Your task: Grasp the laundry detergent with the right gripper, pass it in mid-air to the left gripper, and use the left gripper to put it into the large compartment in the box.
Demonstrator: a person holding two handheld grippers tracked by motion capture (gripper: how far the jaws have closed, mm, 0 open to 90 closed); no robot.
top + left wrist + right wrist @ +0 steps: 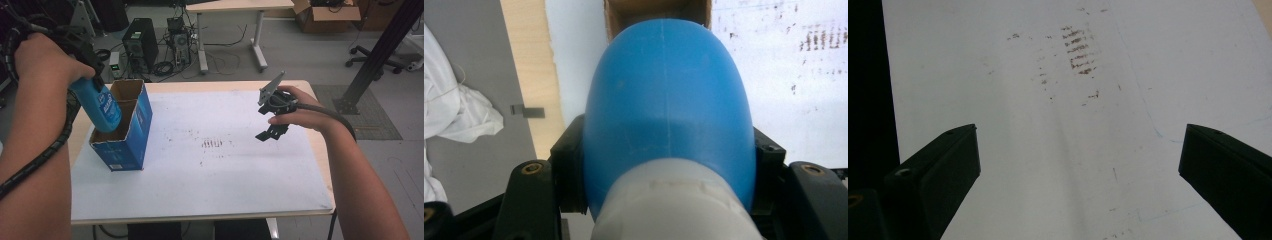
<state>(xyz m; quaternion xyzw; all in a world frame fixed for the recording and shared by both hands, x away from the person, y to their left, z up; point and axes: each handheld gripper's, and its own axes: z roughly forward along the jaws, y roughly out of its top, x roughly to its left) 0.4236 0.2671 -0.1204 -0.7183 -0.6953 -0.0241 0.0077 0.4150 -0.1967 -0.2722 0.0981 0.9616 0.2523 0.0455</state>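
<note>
High view: left tongs carry a blue bottle tilted, base down, over the near compartment of the open blue box at the bench's left side. Base looks level w/ the rim, maybe just inside; can't tell if it touches the cardboard.

Left gripper view: both black jaws pressed on the bottle's shoulder, just below the white cap, closed firm on it. Smooth rounded plastic, so prob. slippery and stiff enough not to dent; weight unknown, can't see if it's full. The grip near the cap is sensible, I'd say: the body tapers there, so the jaws sit in a narrower spot. But a hold that high lets the base swing.

Box is thin card w/ a divider, light, likely to shift if nudged.

Right tongs hover over the white sheet mid-bench, jaws wide apart, nothing between them.
</note>
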